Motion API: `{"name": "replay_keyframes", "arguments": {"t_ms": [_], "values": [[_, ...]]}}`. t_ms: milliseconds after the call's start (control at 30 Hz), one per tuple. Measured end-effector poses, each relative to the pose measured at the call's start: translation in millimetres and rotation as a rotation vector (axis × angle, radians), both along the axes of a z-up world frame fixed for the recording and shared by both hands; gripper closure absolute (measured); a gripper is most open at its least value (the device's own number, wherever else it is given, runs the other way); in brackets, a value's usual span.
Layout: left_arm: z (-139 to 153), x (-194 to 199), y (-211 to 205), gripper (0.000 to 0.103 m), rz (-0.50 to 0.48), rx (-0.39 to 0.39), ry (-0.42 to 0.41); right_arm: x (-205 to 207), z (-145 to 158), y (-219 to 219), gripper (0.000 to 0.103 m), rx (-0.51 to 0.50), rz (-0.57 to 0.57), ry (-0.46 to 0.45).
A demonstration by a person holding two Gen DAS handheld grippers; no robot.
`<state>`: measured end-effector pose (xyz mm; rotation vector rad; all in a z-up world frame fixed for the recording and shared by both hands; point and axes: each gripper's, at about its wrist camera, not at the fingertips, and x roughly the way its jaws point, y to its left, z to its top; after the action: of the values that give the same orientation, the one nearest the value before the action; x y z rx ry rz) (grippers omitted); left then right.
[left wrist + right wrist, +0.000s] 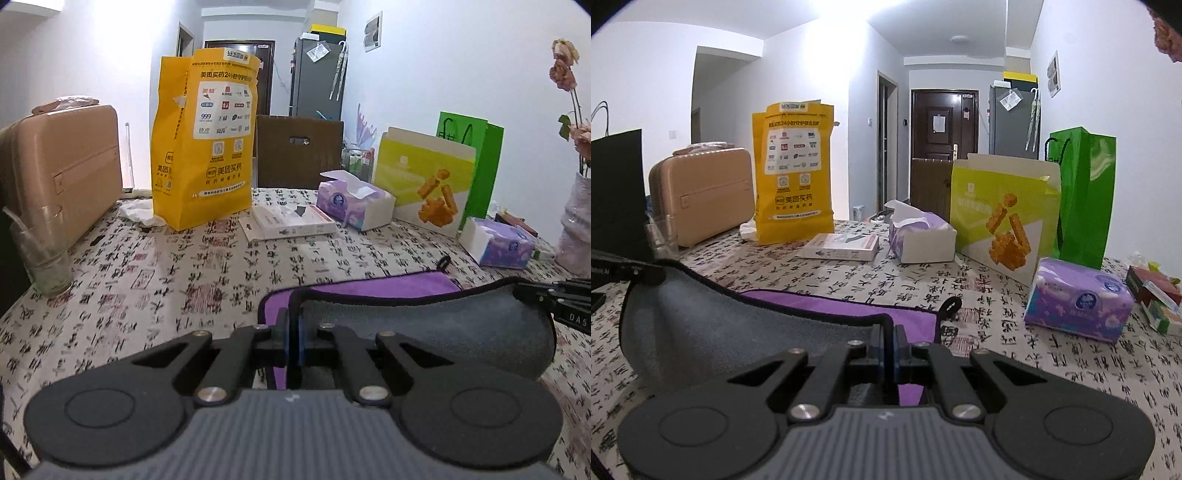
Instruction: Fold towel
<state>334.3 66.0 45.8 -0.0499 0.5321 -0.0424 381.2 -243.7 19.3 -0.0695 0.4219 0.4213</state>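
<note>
Clamping towel corners w/ both grippers, left & right, long axis running left-right.

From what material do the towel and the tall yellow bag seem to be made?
The towel looks like soft microfibre: matt, fuzzy nap, grey one side, purple the other, black stitched edging. The yellow bag looks like stiff printed paper: it stands upright with sharp creases and a torn-looking top edge.
</note>
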Motion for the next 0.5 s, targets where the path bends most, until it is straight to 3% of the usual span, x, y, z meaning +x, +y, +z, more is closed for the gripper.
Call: {"name": "replay_keyframes", "arguments": {"t_ms": [500], "values": [[-8, 81, 7, 0.098, -0.023, 0.047, 0.043, 86, -5, 5, 0.100, 0.021, 0.004, 0.085]]}}
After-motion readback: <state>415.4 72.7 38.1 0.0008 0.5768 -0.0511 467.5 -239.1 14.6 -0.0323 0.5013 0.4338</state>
